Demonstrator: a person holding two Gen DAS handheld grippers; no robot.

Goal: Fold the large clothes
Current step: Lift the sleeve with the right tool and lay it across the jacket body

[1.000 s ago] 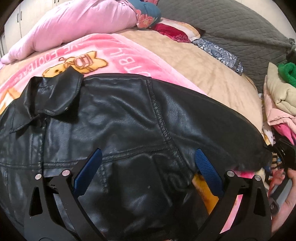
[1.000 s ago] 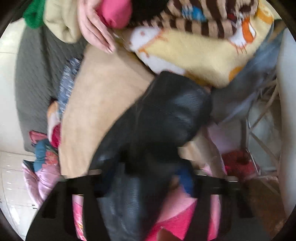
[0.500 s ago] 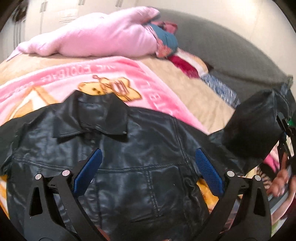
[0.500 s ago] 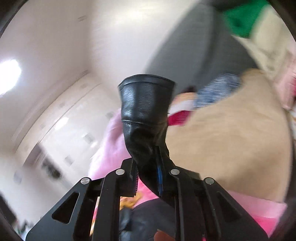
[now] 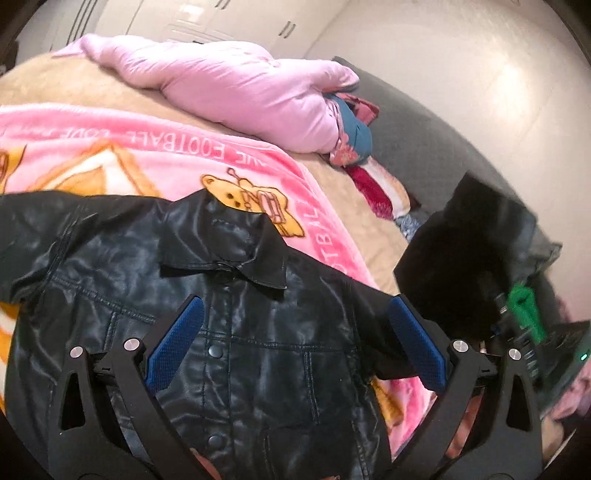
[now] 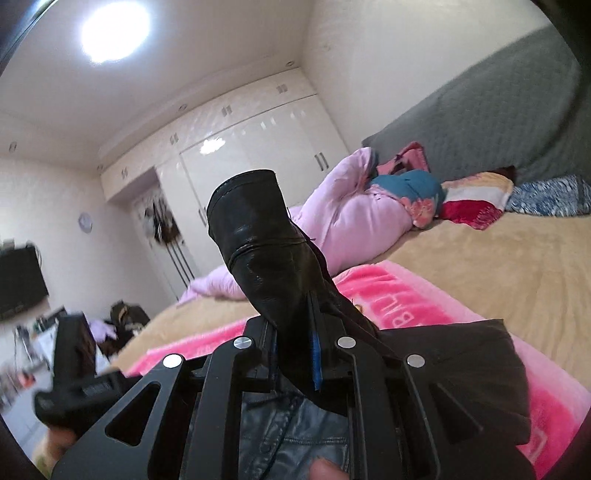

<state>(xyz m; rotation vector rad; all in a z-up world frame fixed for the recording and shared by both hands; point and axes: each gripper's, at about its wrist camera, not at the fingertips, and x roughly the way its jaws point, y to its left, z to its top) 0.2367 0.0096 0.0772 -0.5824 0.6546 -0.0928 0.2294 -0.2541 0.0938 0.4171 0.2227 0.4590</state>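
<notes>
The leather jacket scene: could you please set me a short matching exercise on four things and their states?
Things:
1. jacket sleeve cuff
2. jacket collar
3. left tool
4. pink blanket

States:
A. spread under the jacket
B. open, above the jacket front
C. lifted, pinched in the right tool
D. lying flat on the jacket

Pairs: 1-C, 2-D, 3-B, 4-A

A round ceiling light (image 6: 115,31) is blowing out white in the right wrist view, and the glossy wardrobe doors (image 6: 258,147) below it are catching its glare. Both fisheye frames are bending and darkening at the corners. The black leather jacket (image 5: 229,332) is showing soft sheen; things at the left and right edges are smearing.
</notes>
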